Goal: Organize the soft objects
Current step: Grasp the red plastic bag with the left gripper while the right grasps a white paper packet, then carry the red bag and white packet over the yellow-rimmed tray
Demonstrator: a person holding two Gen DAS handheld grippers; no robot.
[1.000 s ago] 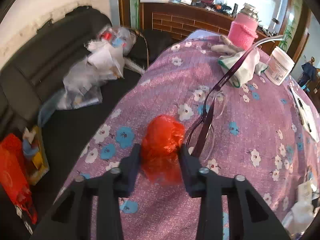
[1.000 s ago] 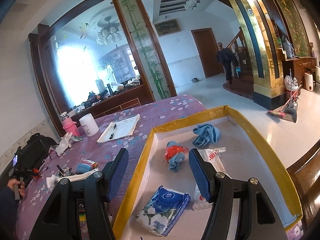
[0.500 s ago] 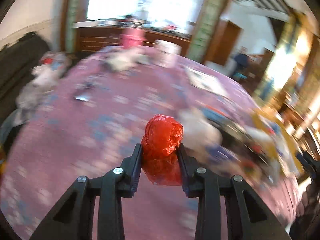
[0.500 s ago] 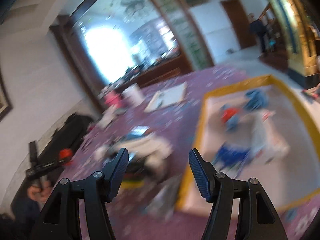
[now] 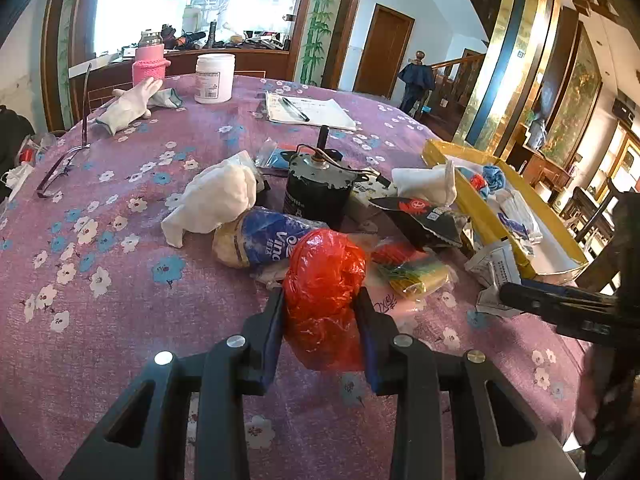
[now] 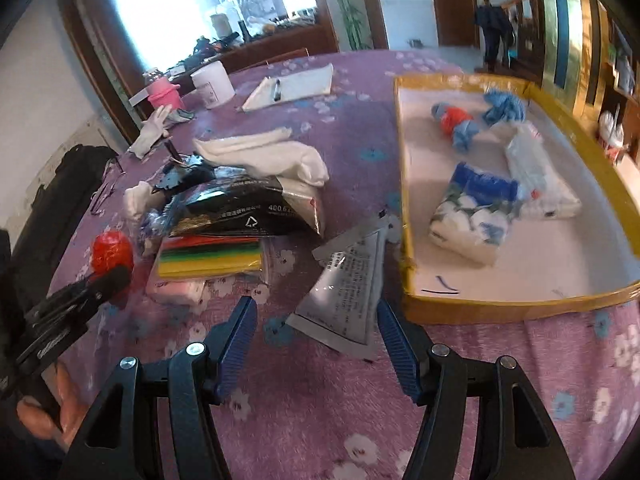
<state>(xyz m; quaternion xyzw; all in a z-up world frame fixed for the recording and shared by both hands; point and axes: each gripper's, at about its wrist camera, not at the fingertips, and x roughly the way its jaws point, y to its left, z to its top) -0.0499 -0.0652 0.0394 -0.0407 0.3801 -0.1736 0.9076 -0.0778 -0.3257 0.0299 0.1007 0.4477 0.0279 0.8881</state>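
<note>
My left gripper [image 5: 320, 312] is shut on a crumpled red plastic bag [image 5: 322, 284], held above the purple flowered tablecloth [image 5: 120, 300] in front of a heap of items. From the right wrist view the same red plastic bag [image 6: 111, 254] shows at the left. My right gripper [image 6: 314, 320] stands open over a flat silver packet [image 6: 344, 300], not touching it. To its right lies the yellow-rimmed tray [image 6: 520, 308], holding a tissue pack [image 6: 476, 216], blue cloths [image 6: 504, 106] and a white bag [image 6: 536, 176]. White socks [image 6: 276, 156] lie in the heap.
The heap holds a black motor [image 5: 320, 188], a blue-labelled pack [image 5: 264, 240], a black foil bag [image 6: 240, 208] and coloured strips [image 6: 208, 256]. Farther back are a white jar [image 5: 214, 78], a pink-sleeved bottle [image 5: 150, 66], a glove [image 5: 128, 104], a notepad with pen [image 5: 308, 112] and glasses [image 5: 60, 164].
The left gripper has swung right with the red bag, from beside the glasses to the heap of items. The right gripper has dipped and turned left from over the tray to over the silver packet.
</note>
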